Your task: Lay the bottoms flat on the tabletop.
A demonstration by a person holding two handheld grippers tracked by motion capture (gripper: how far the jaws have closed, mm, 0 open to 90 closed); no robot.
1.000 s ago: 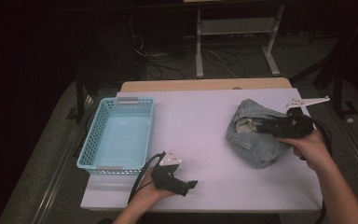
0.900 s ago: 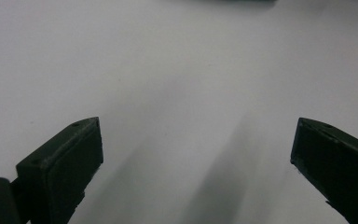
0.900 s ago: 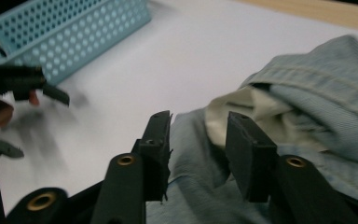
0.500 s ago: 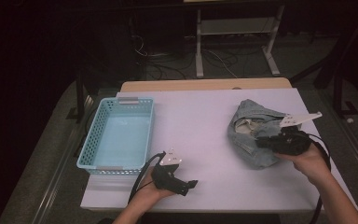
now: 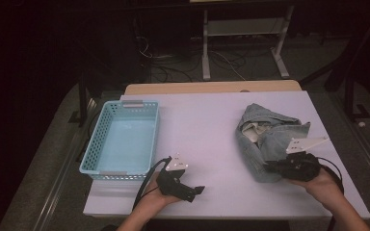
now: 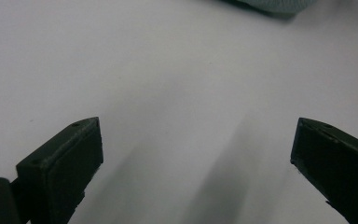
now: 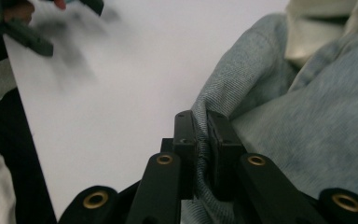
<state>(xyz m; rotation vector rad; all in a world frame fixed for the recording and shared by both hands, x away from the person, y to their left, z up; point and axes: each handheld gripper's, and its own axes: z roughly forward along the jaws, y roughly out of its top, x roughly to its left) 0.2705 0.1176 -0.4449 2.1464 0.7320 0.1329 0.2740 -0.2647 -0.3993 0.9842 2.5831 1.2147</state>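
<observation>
A crumpled light-blue denim garment [image 5: 270, 137] lies on the right part of the white table [image 5: 202, 120]. At its near edge my right gripper [image 5: 270, 167] is shut on a fold of the denim. In the right gripper view the jaws have just closed, pinching the fold [image 7: 219, 93] between the pads of my right gripper [image 7: 203, 119]. A pale lining [image 7: 321, 28] shows inside the garment. My left gripper [image 5: 197, 190] rests near the table's front edge, pointing right. In the left gripper view my left gripper [image 6: 196, 140] stands wide open over bare table.
A light-blue plastic basket [image 5: 96, 149] stands at the table's left side with nothing in it. White tabletop stretches between the basket and the garment. Behind the table are a metal stand [image 5: 243, 29] and cables on a dark floor.
My right gripper has come toward the table's near edge and down to the garment's near side, and its jaws have closed on a denim fold. The left gripper has stayed put.
</observation>
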